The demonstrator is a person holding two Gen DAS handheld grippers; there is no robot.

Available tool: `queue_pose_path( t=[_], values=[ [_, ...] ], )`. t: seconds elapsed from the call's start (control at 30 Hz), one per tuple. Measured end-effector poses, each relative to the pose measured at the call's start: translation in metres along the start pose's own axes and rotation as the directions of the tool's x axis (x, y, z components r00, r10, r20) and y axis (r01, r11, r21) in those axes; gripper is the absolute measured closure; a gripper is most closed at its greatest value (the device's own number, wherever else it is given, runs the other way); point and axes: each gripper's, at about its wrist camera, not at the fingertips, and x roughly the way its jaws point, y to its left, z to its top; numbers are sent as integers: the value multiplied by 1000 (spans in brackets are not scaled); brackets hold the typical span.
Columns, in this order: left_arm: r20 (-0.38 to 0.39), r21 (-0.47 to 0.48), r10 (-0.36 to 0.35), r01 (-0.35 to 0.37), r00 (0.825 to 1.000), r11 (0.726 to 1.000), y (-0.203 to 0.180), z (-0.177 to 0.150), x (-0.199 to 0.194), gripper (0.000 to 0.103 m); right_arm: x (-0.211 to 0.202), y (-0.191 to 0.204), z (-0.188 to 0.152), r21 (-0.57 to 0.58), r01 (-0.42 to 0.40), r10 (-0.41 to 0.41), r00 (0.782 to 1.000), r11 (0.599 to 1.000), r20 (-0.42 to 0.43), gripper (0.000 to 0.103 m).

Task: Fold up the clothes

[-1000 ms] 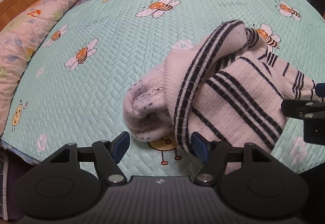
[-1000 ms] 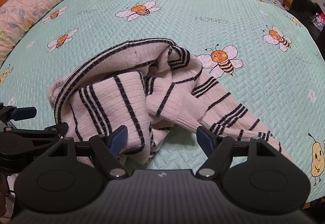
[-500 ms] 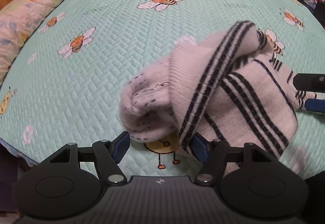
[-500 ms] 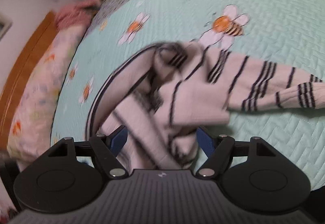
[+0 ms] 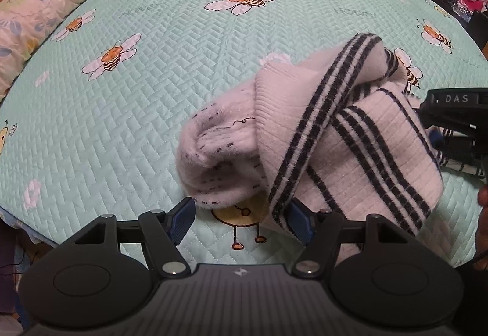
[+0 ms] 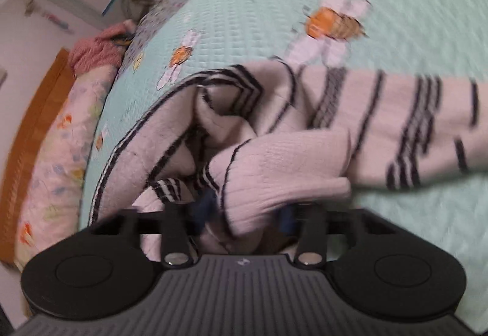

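now the right gripper (image 6: 244, 214) has just closed onto the striped sweater (image 6: 274, 171); left gripper (image 5: 241, 218) stays spread.

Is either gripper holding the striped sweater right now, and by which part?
The right gripper, jaws just closing, pinches a bunched fold of the striped sweater. The left gripper is open, holding nothing.
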Motion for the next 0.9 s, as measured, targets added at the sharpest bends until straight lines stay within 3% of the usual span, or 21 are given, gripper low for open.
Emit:
queue_pose_path(
  t=[0.17,0.2,0.27,0.33,0.43,0.5,0.57,0.67,0.73,0.8,0.9],
  values=[
    [28,-2,-19,19,999,1000,-2,-2,-7,34,-35,21,13,-94,-50,61,991,994,116,88],
    [33,-2,-22,23,999,1000,-3,-2,-8,34,-49,24,21,-99,-64,80,983,993,163,94],
    [57,-8,-37,37,998,999,-4,0,-13,34,-84,32,41,-126,-78,111,953,989,283,97],
    [85,-11,-62,64,994,998,-5,1,-19,34,-130,47,60,-199,-47,132,889,979,438,103],
    [118,-9,-89,91,989,996,-8,3,-26,34,-205,65,73,-294,93,149,698,951,701,103],
    [124,-2,-91,92,988,996,-12,3,-27,34,-233,61,86,-274,160,106,655,948,748,103],
    [118,1,-91,92,989,996,-15,2,-26,34,-237,38,101,-208,139,48,714,968,698,98],
    [119,14,-100,100,988,995,-18,0,-27,34,-217,-8,94,-111,91,-10,817,990,577,89],
    [129,30,-103,100,986,995,-20,0,-30,34,-195,-37,77,-62,55,-18,871,997,490,59],
    [147,55,-110,103,983,993,-24,2,-34,34,-168,-66,59,25,3,-12,922,1000,386,49],
    [190,117,-136,115,972,986,-35,5,-43,34,-131,-96,35,160,-34,-6,970,987,241,49]
  ],
)
